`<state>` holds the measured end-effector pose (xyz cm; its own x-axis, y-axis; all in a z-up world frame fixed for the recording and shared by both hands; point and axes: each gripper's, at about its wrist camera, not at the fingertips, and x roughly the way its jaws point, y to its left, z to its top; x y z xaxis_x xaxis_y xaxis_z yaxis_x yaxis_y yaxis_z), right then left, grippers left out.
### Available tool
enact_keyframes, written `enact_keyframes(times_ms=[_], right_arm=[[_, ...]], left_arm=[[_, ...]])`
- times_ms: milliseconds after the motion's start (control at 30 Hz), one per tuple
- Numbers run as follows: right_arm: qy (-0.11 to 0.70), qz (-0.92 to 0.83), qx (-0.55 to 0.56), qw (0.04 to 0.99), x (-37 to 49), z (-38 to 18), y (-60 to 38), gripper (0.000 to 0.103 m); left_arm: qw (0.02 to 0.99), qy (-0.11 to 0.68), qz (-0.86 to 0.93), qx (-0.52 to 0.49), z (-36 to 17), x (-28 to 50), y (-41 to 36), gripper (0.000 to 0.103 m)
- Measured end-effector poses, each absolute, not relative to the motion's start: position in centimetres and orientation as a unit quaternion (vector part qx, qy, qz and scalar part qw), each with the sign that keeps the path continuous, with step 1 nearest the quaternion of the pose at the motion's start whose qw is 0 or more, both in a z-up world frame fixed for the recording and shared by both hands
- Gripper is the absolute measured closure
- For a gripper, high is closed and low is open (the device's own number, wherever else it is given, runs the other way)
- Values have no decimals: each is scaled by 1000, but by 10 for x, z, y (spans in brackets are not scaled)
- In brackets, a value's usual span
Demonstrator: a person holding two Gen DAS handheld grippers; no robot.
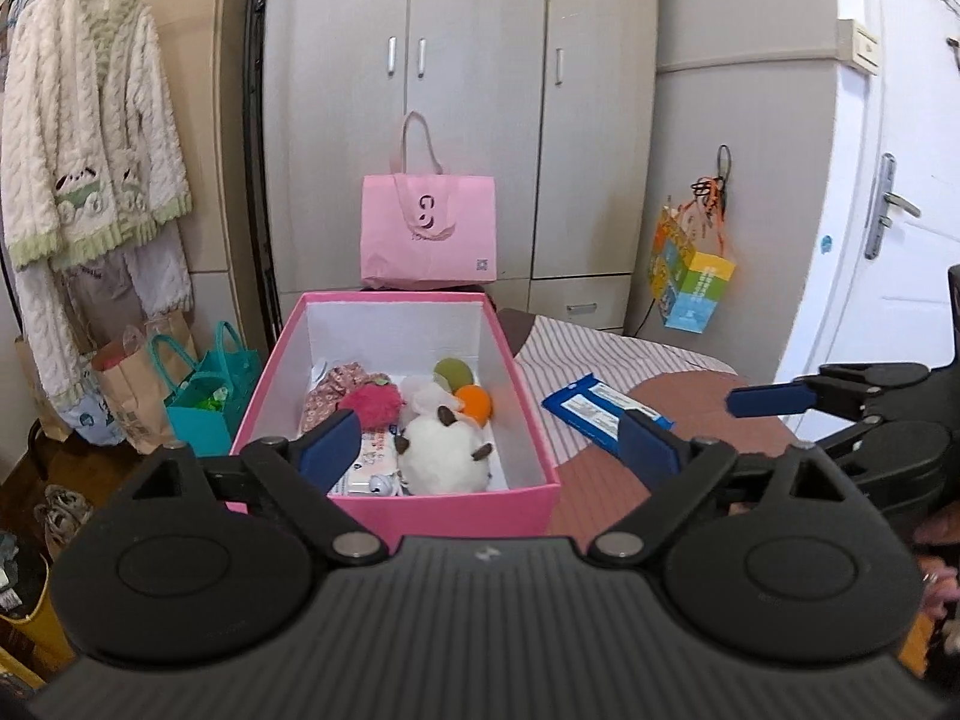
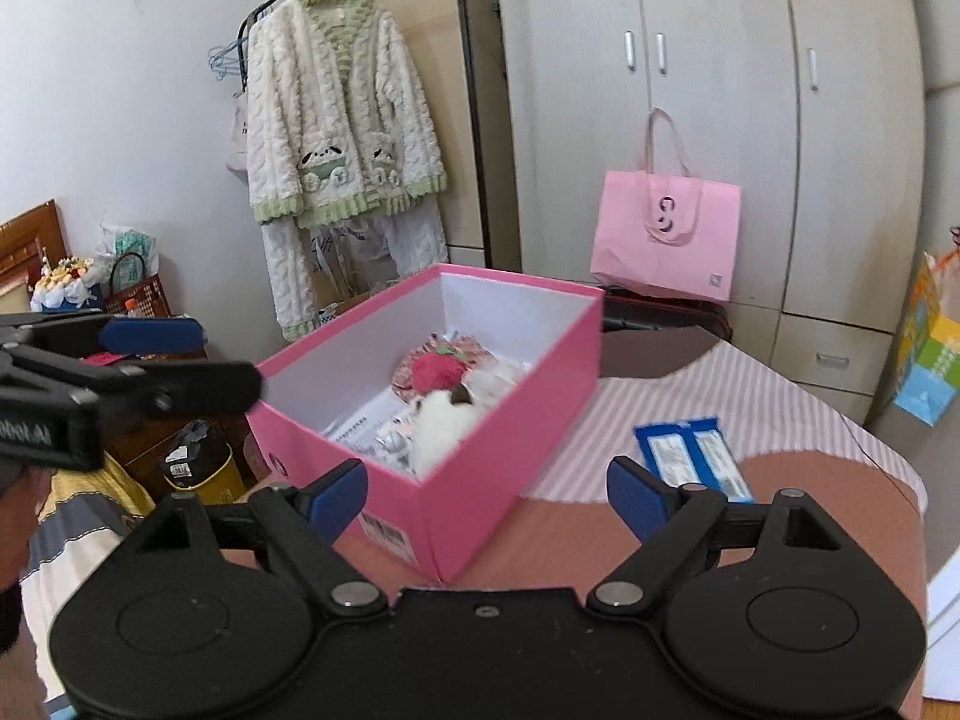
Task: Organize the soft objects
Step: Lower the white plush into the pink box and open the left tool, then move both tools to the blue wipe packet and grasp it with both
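Left gripper (image 1: pixel 489 447): jaws released wide, nothing between the blue pads; poised at the near short end of the pink box, pointing along its length.
Right gripper (image 2: pixel 487 495): jaws spread wide as well, empty; poised off the near corner of the box, over the brown patch of the bed cover.
Pink box (image 1: pixel 528 381): open-topped, white inside, resting on the bed cover (image 1: pixel 600 360), which is pink-and-white striped with brown patches.
Box contents: white plush toy (image 1: pixel 441 459) with dark ears at the near end; red fuzzy ball (image 1: pixel 372 402) beside a floral fabric piece (image 1: pixel 327 390); orange ball (image 1: pixel 474 402) and green ball (image 1: pixel 453 372) towards the far right corner; a flat tissue pack (image 1: pixel 375 459) lies under the near items.
Blue packet (image 1: pixel 594 414): flat on the striped cover, outside the box, to its right and apart from it.
Behind box: pink paper bag (image 1: pixel 429 231) standing upright against the grey wardrobe (image 1: pixel 480 60).
Left of the bed: fleece cardigan (image 1: pixel 90 138) on a hanger; teal bag (image 1: pixel 207 396) on the floor.
Right side: colourful bag (image 1: pixel 690 285) hanging on a hook.
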<state>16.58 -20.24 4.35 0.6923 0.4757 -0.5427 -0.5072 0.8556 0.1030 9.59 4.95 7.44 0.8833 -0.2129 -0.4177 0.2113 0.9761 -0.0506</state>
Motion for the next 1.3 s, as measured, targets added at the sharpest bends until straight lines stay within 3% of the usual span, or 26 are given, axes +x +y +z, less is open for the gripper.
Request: enact_keyframes(times_ms=[400,733,1033,1300], right_arm=[[258,303,22,917,160,20,-294,11],[231,293,-114,921,193,-15,-283,11],[245,324,-181,896,250,-40,-267,11],[285,330,-156,886,312,-60,-263,11]], left_arm=[[935,257,-237,-60,72,117,-11,6],[911,316,-244,-100,17,182,-69,10],[900,355,-190,-168,-23,270,-93,26],[898,383,-130,-171,-53,322,-98,34]])
